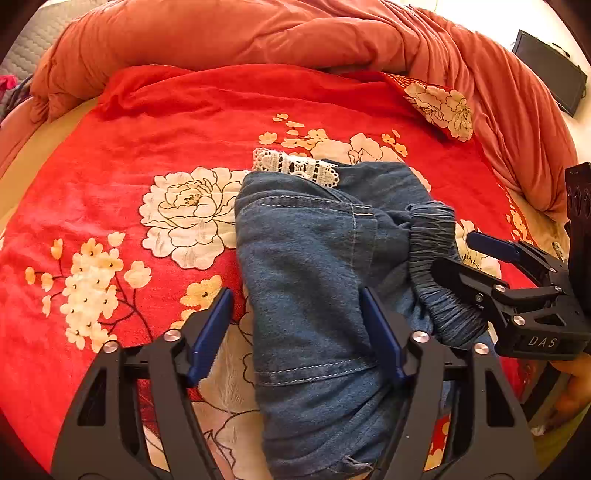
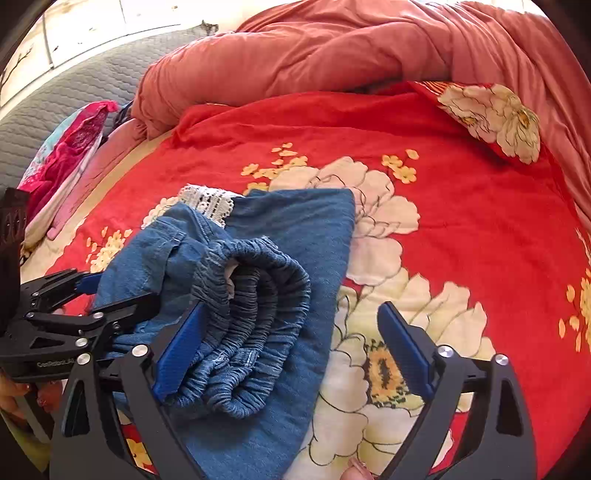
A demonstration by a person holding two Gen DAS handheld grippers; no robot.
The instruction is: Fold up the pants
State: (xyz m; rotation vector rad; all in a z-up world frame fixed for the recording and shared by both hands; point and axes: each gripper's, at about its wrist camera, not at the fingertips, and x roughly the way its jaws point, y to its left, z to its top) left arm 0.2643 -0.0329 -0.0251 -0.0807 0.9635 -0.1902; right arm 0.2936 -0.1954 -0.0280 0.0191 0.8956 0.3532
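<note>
Bunched duvet (image 1: pixel 258 33) behind; open bedspread (image 1: pixel 110 147).

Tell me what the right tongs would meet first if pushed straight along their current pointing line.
Probably the floral bedspread: the open right tongs point past the denim pants, whose edge lies just beneath; depth is unclear.

Blue denim pants (image 1: pixel 306 258) (white lace trim), red bedspread (image 1: pixel 147 122) with cream flowers, seemingly plain coral duvet (image 1: pixel 229 33)

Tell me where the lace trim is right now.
In both views the lace trim peeks from the far edge of the folded pants, lying on the red floral blanket.
</note>
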